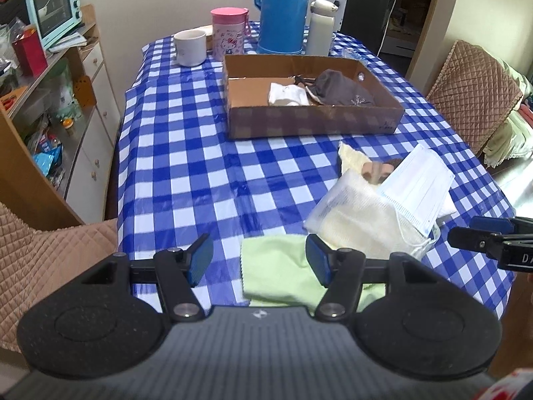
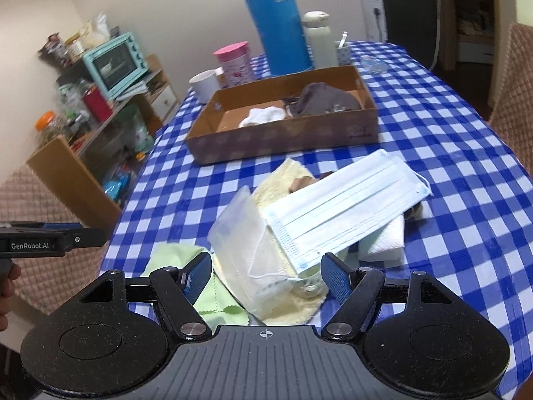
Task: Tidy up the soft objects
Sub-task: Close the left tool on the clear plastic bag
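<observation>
One box [image 1: 313, 120]; one mask [image 2: 346, 213]; two flasks [image 2: 278, 23].

The face mask [image 2: 346, 213] covers most of a small brown thing [image 2: 301, 183], so what it is cannot be told. The green cloth [image 1: 276, 266] is partly hidden behind the left gripper's [image 1: 260, 260] own body. In the cardboard box [image 1: 313, 121] the near wall hides the lower part of the grey garment [image 1: 343, 90] (its shape is unclear). The right gripper [image 1: 466, 233] is cut by the frame edge in the left wrist view. The shelf items [image 2: 66, 106] are blurred.
</observation>
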A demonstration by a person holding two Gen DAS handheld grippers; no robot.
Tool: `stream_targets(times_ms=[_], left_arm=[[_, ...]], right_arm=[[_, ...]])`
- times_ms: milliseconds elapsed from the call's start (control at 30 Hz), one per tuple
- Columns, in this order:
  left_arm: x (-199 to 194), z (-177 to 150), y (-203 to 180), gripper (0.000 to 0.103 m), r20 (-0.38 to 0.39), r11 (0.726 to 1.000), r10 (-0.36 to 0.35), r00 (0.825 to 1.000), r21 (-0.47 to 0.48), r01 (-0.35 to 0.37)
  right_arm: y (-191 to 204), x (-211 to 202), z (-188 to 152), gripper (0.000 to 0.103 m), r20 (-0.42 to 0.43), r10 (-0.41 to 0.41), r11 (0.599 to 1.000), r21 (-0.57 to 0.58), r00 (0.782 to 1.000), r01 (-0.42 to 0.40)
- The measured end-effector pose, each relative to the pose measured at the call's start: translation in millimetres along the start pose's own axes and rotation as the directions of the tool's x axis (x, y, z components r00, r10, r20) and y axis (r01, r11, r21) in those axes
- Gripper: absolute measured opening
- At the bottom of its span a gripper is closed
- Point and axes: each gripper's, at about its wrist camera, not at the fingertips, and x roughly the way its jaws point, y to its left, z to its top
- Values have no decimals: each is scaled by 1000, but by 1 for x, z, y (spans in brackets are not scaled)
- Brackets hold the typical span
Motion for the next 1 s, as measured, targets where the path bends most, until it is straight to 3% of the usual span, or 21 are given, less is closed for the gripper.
stream_targets(times_ms=[167, 400, 800, 1000], left_arm=[[3, -6, -4, 59, -17, 1000, 7, 1000, -22, -7], [15, -9, -26, 59, -50, 999, -15, 999, -46, 12], [52, -3, -89, 61, -118, 991, -124, 985, -56, 118], [77, -2, -102, 61, -155, 992, -115, 981, -74, 105]], right_arm=[[1, 6, 0, 73, -21, 16, 998, -54, 1000, -17], [-21, 8, 3, 73, -49, 21, 999, -44, 999, -23], [-76, -2, 5, 73, -69, -6, 1000, 25, 998, 8], [-101, -8, 6, 73, -71, -20, 998, 60, 997, 24]])
